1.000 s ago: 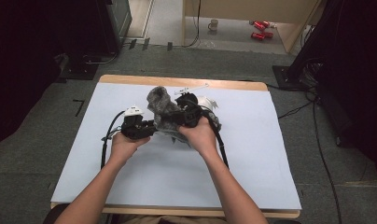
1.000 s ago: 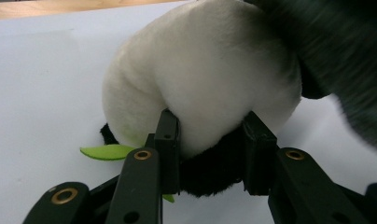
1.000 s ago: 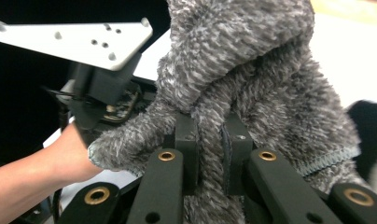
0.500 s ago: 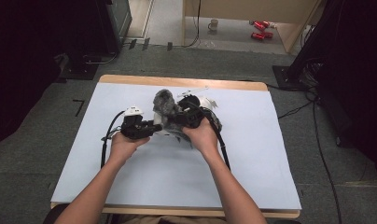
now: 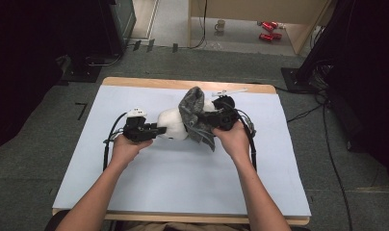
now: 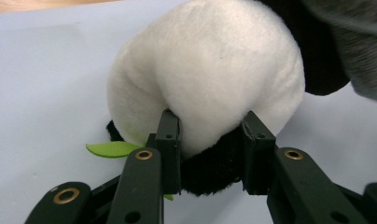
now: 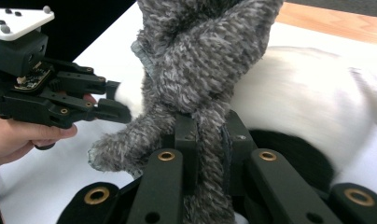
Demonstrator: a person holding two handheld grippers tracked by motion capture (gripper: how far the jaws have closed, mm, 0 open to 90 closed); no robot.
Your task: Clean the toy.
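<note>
The grey knitted scarf [image 7: 200,60] runs off the right gripper view's top and bottom edges; behind it the white plush toy [image 7: 298,98] is blurred, its face hidden

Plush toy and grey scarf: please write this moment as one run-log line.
left tongs: shut on plush toy | right tongs: shut on grey scarf | scarf draped over toy | table

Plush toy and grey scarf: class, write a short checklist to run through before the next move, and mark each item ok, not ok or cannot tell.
1. Left gripper jaws clamp the plush toy: ok.
2. Right gripper jaws shut on the grey scarf: ok.
3. Scarf wraps fully around the toy: cannot tell.
4. Toy lies on the white mat: ok.
5. Green leaf clear of the left jaws: ok.
</note>
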